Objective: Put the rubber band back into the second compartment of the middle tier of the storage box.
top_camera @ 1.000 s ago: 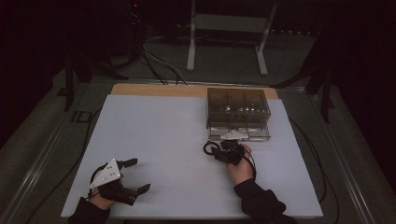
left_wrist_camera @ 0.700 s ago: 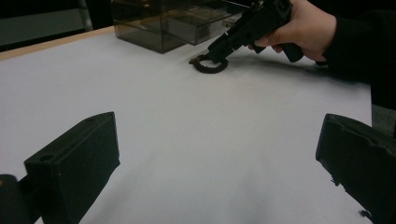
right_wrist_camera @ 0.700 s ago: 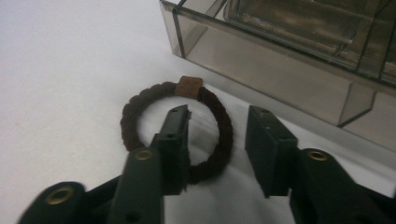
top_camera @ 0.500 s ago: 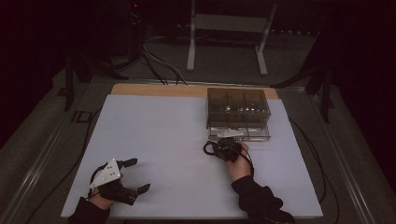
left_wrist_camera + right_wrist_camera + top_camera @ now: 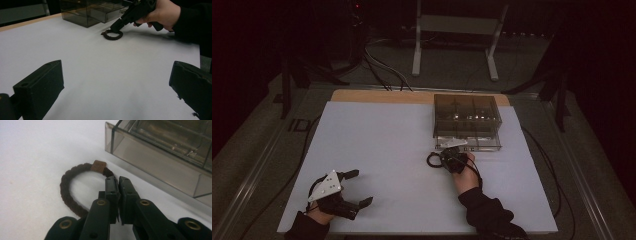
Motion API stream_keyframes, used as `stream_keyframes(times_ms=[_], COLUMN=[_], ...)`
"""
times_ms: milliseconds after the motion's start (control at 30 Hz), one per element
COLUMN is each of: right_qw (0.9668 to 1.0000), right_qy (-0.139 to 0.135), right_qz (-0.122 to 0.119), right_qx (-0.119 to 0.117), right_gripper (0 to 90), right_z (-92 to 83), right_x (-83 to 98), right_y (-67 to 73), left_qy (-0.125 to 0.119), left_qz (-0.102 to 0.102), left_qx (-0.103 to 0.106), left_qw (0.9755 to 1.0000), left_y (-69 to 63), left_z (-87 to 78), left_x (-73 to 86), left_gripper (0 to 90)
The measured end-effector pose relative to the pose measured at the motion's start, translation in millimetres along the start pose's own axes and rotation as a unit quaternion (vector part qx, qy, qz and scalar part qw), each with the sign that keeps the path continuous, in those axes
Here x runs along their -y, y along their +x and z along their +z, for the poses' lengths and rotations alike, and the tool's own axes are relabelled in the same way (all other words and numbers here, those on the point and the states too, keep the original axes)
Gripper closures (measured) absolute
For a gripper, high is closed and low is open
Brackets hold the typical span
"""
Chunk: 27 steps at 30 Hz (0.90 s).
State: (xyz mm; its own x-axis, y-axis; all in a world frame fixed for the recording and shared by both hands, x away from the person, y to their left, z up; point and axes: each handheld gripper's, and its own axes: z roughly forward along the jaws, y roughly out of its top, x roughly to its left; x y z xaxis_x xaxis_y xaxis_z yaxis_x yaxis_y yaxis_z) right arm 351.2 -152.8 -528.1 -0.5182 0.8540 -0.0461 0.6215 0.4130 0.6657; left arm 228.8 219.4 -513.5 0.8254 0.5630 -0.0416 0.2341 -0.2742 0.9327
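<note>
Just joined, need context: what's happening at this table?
A person works two hand-held tongs over a white table. The right tongs have just been closing and are now shut on a dark braided hair tie lying in front of a smoky clear drawer box. The left tongs rest open near the table's front edge, holding nothing.

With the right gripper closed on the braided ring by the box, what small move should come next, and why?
Probably a short lift. The right gripper has just been closing, and its jaws now pinch the brown braided ring, which lies flat on the white table beside the smoky drawer box. Raising it slightly would test the grip. The left gripper rests open, far off.
</note>
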Motion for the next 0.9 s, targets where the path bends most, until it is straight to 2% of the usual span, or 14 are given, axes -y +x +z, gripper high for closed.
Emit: stream_keyframes(times_ms=[400,900], right_qw=[0.9998,0.9984], right_qy=[-0.014,-0.041], right_qz=[-0.007,-0.010], right_qx=[-0.015,-0.039], right_gripper=[86.7,86.7], right_z=[-15.3,-45.8], right_x=[-1.6,-1.5], right_y=[5.9,13.1], left_qy=[0.001,0.000], left_qz=[0.000,-0.001], left_qx=[-0.001,0.000], left_qw=[1.0000,1.0000], left_y=[-0.2,0.0], left_z=[-0.5,-0.7], left_x=[-0.1,-0.1], left_gripper=[0.3,0.3])
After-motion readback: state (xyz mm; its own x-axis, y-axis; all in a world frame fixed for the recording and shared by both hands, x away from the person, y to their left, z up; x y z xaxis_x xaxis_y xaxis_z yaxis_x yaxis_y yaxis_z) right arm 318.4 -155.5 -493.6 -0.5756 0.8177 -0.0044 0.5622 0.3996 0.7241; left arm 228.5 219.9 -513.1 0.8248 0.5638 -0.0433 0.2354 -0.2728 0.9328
